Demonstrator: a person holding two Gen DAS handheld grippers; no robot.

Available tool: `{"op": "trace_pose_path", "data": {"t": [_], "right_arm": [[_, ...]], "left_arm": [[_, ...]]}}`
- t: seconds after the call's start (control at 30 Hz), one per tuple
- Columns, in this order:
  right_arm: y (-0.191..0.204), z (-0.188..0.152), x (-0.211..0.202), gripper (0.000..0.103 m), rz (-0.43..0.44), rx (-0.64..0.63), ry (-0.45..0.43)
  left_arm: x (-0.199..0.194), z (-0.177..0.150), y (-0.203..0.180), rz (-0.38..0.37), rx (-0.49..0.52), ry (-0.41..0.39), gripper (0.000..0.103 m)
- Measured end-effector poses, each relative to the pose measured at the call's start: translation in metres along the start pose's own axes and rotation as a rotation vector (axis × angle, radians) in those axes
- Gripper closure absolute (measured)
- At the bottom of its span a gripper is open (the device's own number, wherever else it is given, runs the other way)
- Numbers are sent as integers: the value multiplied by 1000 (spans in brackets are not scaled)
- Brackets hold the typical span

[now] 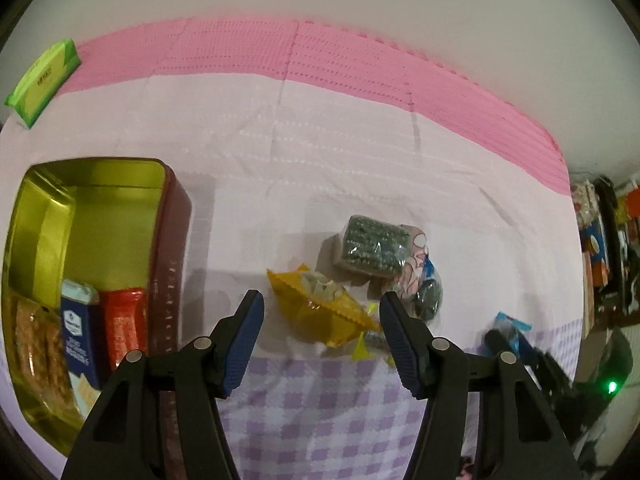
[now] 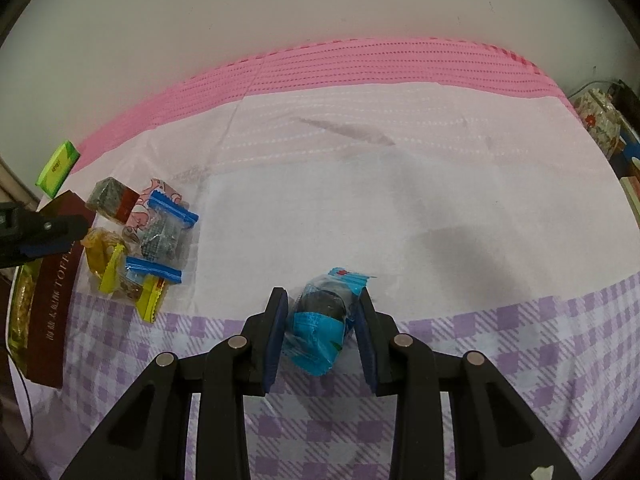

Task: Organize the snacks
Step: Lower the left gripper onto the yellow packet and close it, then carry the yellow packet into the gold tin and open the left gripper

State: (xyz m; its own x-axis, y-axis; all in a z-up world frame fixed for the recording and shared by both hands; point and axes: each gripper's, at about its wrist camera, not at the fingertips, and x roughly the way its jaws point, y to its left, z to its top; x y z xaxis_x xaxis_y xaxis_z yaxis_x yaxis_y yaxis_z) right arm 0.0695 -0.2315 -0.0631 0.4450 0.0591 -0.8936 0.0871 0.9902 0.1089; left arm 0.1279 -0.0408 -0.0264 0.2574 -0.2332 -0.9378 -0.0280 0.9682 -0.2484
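Observation:
A dark red tin (image 1: 172, 264) with a gold inside stands at the left and holds several snack packs, among them a blue one (image 1: 80, 332) and a red one (image 1: 122, 324). My left gripper (image 1: 320, 312) is open above a yellow packet (image 1: 320, 308) at the near edge of a snack pile. A dark green packet (image 1: 372, 248) lies behind it. My right gripper (image 2: 322, 312) is shut on a blue-wrapped snack (image 2: 320, 328). The pile (image 2: 148, 236) and the tin (image 2: 52, 300) also show at the left of the right wrist view, with the left gripper (image 2: 40, 228) over them.
A green box (image 1: 42, 80) lies at the far left on the pink mat (image 1: 320, 52). A white and lilac checked cloth (image 1: 320, 400) covers the surface. Cluttered shelves (image 1: 604, 248) stand at the right edge. A patterned jar (image 2: 600, 120) sits at the far right.

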Motion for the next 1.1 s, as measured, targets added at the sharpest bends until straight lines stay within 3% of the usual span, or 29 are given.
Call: {"op": "trace_pose_path", "data": {"t": [0.17,0.4,0.77,1.1], "right_arm": [[1,0,-1,71,5,2,6],[0,0,-1,71,13,7,8],[6,-1,-1,71,-22,-19,4],[13,-2,-1,71,-59,-43,4]], "left_arm": [[21,6,-6,7,-38,43,46],[36,4,-6,49,-6,46,62],[7,-19,7,62,71,47,68],[-41,-28,26,83,113,-19,68]]}}
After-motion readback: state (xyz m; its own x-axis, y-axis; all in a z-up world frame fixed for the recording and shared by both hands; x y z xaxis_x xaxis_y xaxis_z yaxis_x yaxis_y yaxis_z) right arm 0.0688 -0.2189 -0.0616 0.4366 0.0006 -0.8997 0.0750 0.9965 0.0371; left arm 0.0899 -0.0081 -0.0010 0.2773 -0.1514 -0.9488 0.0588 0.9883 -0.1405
